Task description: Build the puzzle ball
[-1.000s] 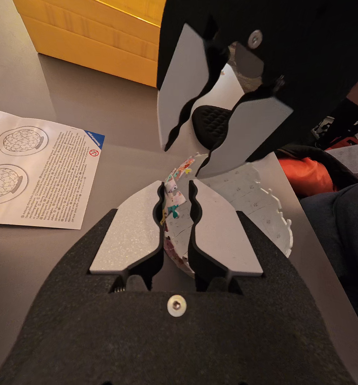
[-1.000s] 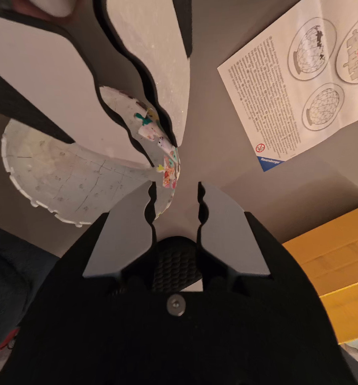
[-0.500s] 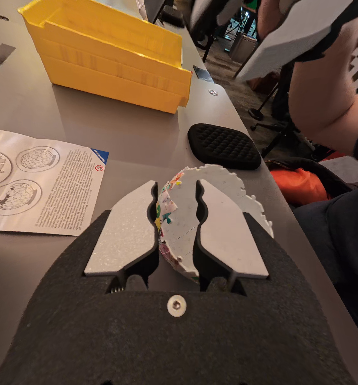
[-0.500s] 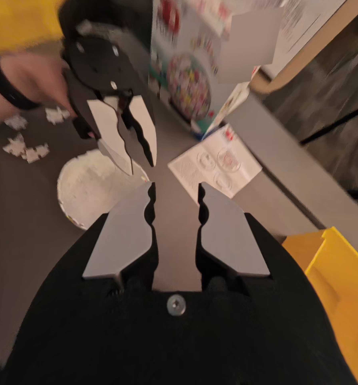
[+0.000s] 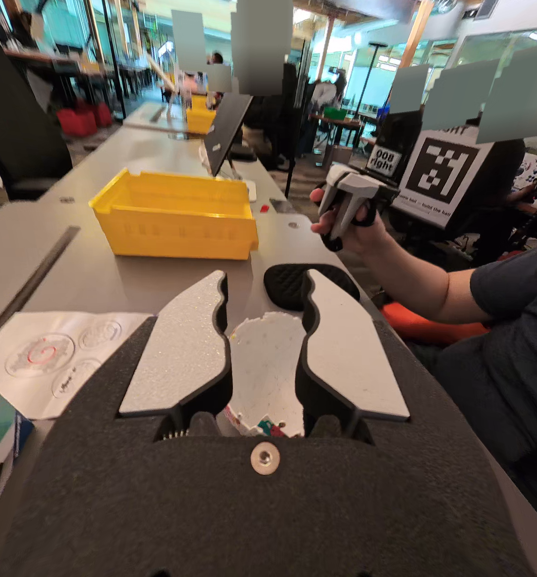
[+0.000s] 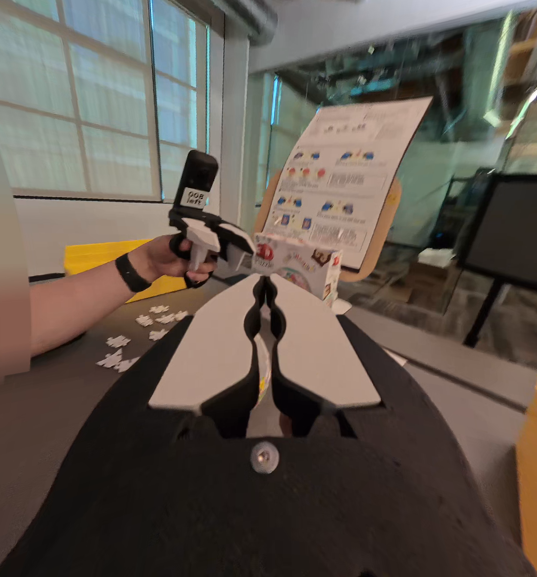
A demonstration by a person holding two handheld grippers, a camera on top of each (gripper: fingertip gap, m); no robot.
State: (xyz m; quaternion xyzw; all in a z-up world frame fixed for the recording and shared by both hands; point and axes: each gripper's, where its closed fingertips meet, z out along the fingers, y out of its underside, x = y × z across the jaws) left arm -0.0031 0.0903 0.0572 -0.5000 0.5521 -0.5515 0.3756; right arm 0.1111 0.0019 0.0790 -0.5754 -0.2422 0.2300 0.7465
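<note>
Your grey table (image 5: 154,281) carries everything, and the biggest thing on it is the yellow bin (image 5: 175,215), standing well beyond your left gripper (image 5: 265,296). Across the table in the right wrist view, an instruction board (image 6: 339,187) leans upright with the puzzle box (image 6: 298,265) standing just in front of it. The leaflet (image 5: 58,352) lies flat to the left of your left gripper, and a black pad (image 5: 287,288) sits just past its fingertips.

The half-built puzzle ball (image 5: 265,368), a white shell with its hollow side up, rests on the table below the gap of your left gripper. Those fingers stand wide apart and nothing is clamped between them.

Your right gripper (image 6: 265,282) has its fingers drawn nearly together, the tips all but touching. A thin curved strip with some colour shows in the slot low between them; whether they pinch it, you cannot tell from here. Your left hand (image 6: 167,260) holds its tool raised above the table.

Loose white puzzle pieces (image 6: 142,334) are scattered on the table below that forearm.
</note>
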